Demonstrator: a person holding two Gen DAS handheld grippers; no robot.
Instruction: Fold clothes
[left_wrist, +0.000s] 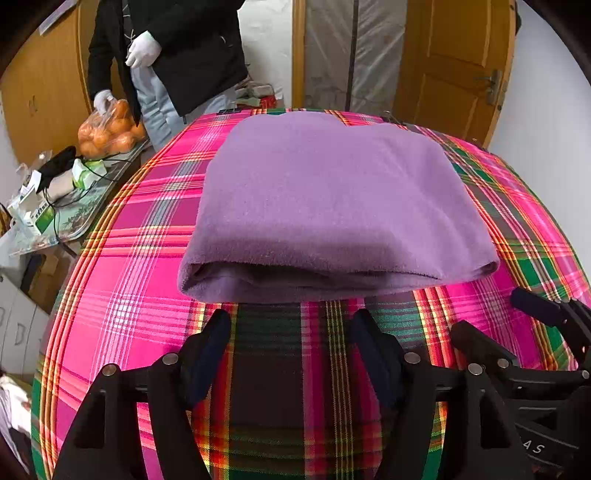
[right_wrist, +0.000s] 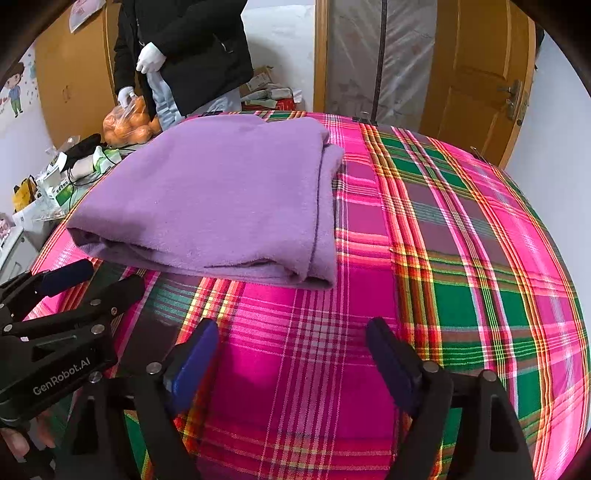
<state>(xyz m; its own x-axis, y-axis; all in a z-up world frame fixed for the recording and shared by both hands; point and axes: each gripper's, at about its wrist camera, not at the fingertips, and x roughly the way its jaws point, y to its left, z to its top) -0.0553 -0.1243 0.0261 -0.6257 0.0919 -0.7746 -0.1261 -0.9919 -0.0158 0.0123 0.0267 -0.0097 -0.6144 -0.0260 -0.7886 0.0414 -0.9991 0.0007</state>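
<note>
A purple fleece garment (left_wrist: 332, 206) lies folded into a thick rectangle on the plaid-covered table (left_wrist: 140, 280); it also shows in the right wrist view (right_wrist: 218, 199). My left gripper (left_wrist: 291, 325) is open and empty, just short of the garment's near folded edge. My right gripper (right_wrist: 291, 332) is open and empty over bare plaid cloth (right_wrist: 461, 258), near and to the right of the garment's corner. Each gripper shows in the other's view: the right one (left_wrist: 517, 321) at the right edge, the left one (right_wrist: 99, 277) at the left edge.
A person in a black jacket (left_wrist: 184, 48) with white gloves stands at the table's far left, holding a bag of oranges (left_wrist: 107, 129). A cluttered side table (left_wrist: 66, 199) with boxes and cables stands left. Wooden doors (left_wrist: 454, 70) stand behind.
</note>
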